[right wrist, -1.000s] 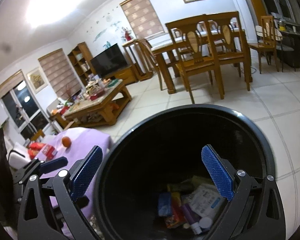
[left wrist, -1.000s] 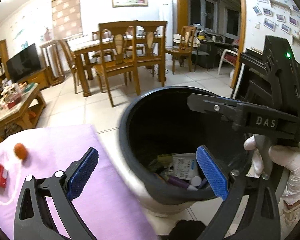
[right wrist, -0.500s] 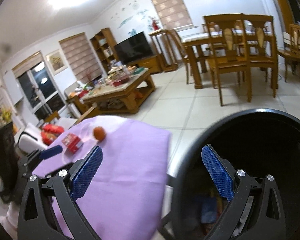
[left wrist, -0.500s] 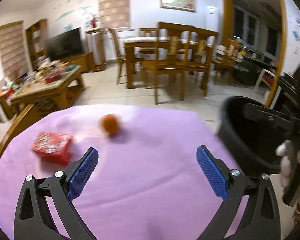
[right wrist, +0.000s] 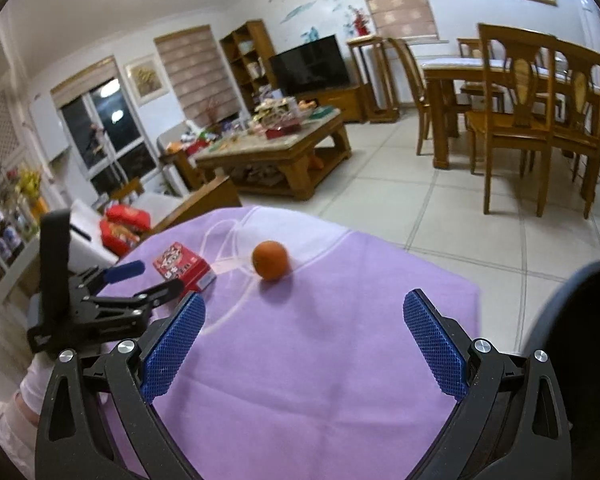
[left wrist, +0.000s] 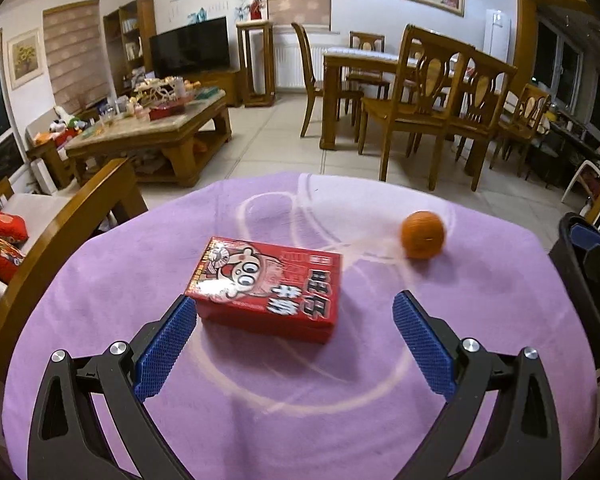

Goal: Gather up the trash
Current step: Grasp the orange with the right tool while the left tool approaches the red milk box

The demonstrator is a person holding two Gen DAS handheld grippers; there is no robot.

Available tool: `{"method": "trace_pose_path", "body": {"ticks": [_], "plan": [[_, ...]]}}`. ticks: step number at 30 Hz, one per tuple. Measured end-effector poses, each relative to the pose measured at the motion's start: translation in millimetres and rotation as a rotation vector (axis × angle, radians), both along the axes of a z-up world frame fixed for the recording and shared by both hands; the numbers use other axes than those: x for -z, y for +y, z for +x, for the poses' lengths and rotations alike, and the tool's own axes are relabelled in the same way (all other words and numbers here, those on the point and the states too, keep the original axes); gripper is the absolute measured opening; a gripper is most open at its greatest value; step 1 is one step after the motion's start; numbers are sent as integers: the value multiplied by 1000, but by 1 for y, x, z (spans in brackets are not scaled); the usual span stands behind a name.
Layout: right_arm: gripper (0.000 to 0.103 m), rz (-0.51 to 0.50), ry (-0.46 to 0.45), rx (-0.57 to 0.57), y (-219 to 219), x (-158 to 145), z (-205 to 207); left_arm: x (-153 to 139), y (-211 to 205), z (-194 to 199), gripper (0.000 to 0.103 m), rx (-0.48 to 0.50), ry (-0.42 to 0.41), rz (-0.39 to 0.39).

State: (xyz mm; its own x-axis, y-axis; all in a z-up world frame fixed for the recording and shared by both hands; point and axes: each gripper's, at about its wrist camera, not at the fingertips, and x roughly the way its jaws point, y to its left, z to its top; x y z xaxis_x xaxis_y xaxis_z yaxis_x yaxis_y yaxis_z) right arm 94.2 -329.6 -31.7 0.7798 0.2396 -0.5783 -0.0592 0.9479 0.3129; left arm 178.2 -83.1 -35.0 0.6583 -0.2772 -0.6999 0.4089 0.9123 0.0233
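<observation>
A red carton with a cartoon face (left wrist: pixel 268 288) lies on the purple tablecloth (left wrist: pixel 300 400); it also shows in the right wrist view (right wrist: pixel 182 266). An orange (left wrist: pixel 423 234) sits to its right, also seen from the right wrist (right wrist: pixel 270 260). My left gripper (left wrist: pixel 296 344) is open and empty, just short of the carton, its left pad near the carton's corner. It shows in the right wrist view (right wrist: pixel 144 280) next to the carton. My right gripper (right wrist: pixel 304 344) is open and empty above the cloth. The black bin (right wrist: pixel 580 340) stands at the table's right edge.
A wooden chair back (left wrist: pixel 64 232) stands at the table's left. Beyond are a cluttered coffee table (left wrist: pixel 152 128), a dining table with chairs (left wrist: pixel 420 92) and tiled floor (right wrist: pixel 440 200). The right gripper's body (left wrist: pixel 588 272) shows at the left wrist view's right edge.
Both grippers have swung left, away from the bin and over the table. My left gripper has come up close to the red carton. Both stayed open.
</observation>
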Motion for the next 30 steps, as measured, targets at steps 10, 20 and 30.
{"method": "trace_pose_path", "body": {"ticks": [10, 20, 30], "plan": [[98, -65, 69, -69, 48, 15, 67, 15, -2, 23, 98, 24, 83, 15], [89, -119, 164, -99, 79, 44, 122, 18, 23, 40, 97, -21, 171, -106], [63, -45, 184, -88, 66, 51, 135, 16, 23, 38, 96, -31, 167, -112]]}}
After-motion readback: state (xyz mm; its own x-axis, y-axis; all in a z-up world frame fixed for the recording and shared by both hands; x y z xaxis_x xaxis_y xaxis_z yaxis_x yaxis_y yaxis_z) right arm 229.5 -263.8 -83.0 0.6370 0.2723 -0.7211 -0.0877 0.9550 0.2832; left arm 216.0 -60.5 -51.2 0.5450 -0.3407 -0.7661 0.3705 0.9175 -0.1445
